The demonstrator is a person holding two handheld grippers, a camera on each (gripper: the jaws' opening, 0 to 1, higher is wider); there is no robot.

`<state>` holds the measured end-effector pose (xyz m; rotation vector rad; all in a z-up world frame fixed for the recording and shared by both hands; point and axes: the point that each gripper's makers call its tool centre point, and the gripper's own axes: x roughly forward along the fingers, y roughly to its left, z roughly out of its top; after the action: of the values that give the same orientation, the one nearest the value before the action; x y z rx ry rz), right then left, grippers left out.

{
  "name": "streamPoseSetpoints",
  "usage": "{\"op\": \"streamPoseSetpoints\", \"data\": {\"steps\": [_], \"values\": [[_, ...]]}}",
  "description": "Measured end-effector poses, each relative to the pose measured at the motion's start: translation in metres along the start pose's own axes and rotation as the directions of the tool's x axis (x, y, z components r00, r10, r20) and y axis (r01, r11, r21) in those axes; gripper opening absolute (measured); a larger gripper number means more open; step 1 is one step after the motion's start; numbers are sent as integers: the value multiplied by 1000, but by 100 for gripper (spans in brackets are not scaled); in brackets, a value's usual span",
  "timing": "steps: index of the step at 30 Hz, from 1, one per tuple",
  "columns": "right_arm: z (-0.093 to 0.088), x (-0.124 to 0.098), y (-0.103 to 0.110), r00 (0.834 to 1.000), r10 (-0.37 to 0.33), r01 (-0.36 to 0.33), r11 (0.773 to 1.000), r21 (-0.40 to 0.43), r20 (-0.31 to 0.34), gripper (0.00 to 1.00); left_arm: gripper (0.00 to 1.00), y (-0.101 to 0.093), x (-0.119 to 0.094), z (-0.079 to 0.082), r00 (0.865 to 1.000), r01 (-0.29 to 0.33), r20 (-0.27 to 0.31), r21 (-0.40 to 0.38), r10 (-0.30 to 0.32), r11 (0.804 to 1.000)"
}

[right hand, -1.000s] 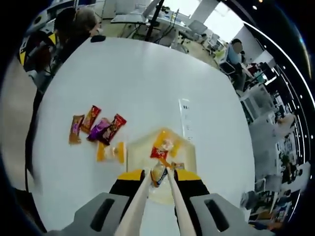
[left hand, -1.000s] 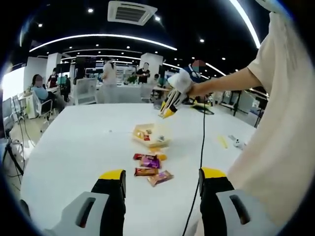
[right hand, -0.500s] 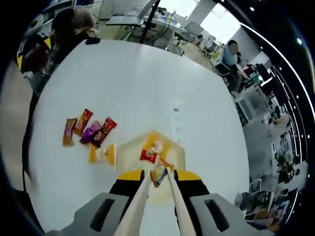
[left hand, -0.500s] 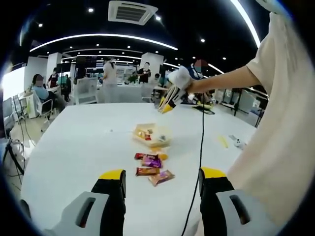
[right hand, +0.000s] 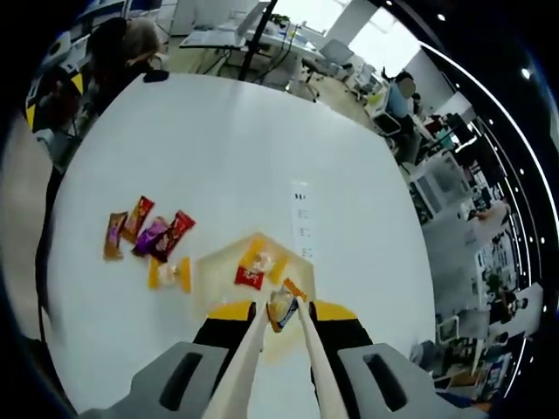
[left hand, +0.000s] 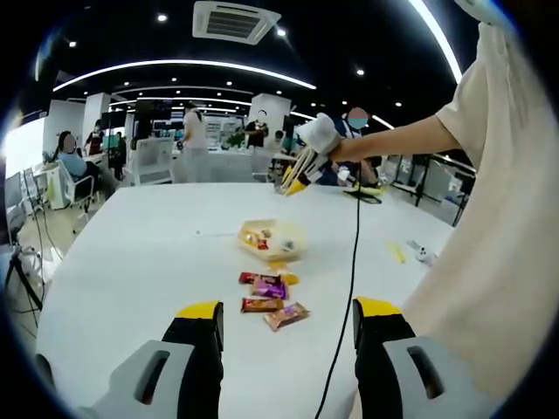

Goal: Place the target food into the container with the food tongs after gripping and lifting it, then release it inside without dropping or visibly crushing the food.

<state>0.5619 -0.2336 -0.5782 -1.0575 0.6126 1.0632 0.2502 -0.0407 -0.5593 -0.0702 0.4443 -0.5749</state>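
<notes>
I am looking across a broad white table (left hand: 131,253) in an open office; on it sits the shallow pale yellow plastic container (left hand: 271,240), and in my right gripper view the same container (right hand: 214,266) lies directly below the tongs, with a red packet and an orange packet (right hand: 253,266) already inside it; just beside the container, on its near side in the left gripper view, lies a loose cluster of wrapped snack bars in red, purple and brown foil (left hand: 271,301), and the same cluster (right hand: 144,237) sits to the left of the container in my right gripper view, with a yellow-wrapped snack (right hand: 169,273) between the bars and the container wall. A thin black cable (left hand: 349,279) hangs across the table edge. My right gripper (right hand: 282,307) is squeezed onto the cream-coloured food tongs (right hand: 249,358), and the tong tips pinch a small pale wrapped food piece (right hand: 281,307) (held clear of the table, above the container's near edge); in the left gripper view that gripper (left hand: 301,175) hangs high over the container. My left gripper (left hand: 288,314) holds nothing; its yellow-tipped black jaws stand wide apart above the table's near side.
</notes>
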Motion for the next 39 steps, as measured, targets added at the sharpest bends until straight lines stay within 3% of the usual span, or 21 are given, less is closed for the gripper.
{"op": "streamPoseSetpoints", "data": {"steps": [39], "values": [[0,-3,0,1000,-14,14,1000,7,7,26,59,-1,0,0,1000,3,0,2,-3,1000]]}}
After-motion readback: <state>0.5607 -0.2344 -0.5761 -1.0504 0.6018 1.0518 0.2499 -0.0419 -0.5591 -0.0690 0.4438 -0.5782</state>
